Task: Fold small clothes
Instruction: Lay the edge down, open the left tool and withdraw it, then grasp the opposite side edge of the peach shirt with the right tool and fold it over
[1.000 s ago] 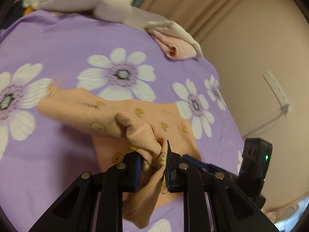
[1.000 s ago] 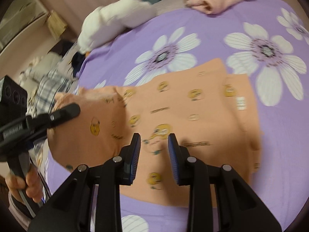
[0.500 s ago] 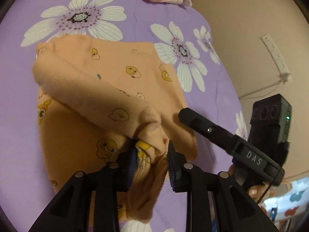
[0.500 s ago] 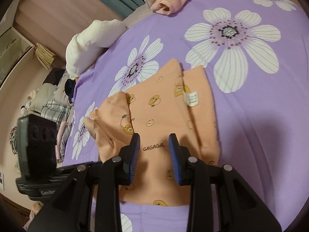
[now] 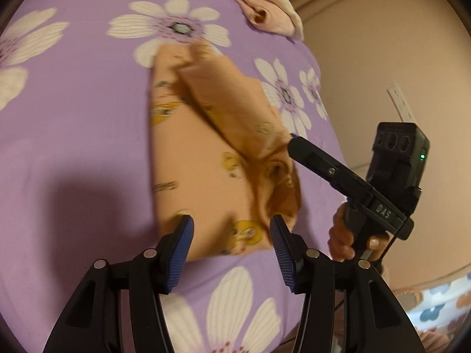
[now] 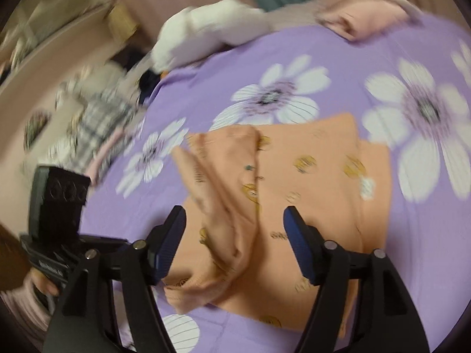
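A small orange garment with yellow duck prints [image 5: 203, 158] [image 6: 309, 194] lies on the purple flowered bedsheet [image 5: 73, 117] [image 6: 338, 58]. One sleeve [image 5: 235, 111] [image 6: 226, 200] is folded across its body. My left gripper [image 5: 229, 229] hovers over the garment's near edge, its jaws opening, with nothing pressed between the blue pads. My right gripper [image 6: 235, 220] stands over the folded sleeve, jaws opening, the pads clear of the cloth. The right gripper's black body [image 5: 347, 182] shows in the left wrist view, held by a hand [image 5: 341, 235].
A folded pink garment [image 5: 265, 14] [image 6: 368, 20] lies at the bed's far edge beside a white bundle [image 6: 206, 35]. Plaid and other clothes [image 6: 97, 117] are heaped off the bed's left side. A beige wall with a power strip [image 5: 400, 106] lies to the right.
My left gripper let go of the sleeve, which now lies folded over the garment. Both grippers' jaws have widened. The right wrist view has swung and blurred.
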